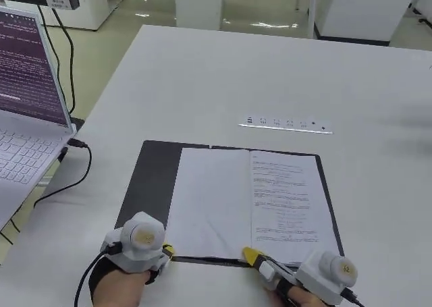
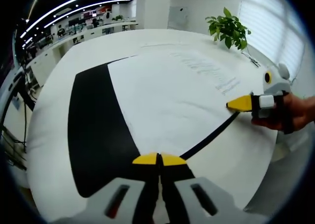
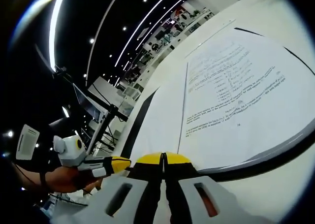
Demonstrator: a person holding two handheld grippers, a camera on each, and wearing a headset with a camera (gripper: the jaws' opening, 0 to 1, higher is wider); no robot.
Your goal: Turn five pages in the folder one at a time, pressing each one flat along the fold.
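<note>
Folder: one black folder (image 1: 150, 179) lay open on the white table (image 1: 223, 71), close to its front edge.
Pages: two showed, both flat, with a blank one (image 1: 209, 199) left of the fold and a printed one (image 1: 287, 199) right of it.
Left gripper (image 2: 159, 159): jaws pressed together, gripping nothing, tips at the folder's near edge by the blank page's corner.
Right gripper (image 3: 164, 158): jaws likewise closed and empty, tips at the near edge by the fold.
Beyond: one laptop (image 1: 27, 118) stood open at left, and one socket strip (image 1: 287, 125) lay past the folder.
</note>
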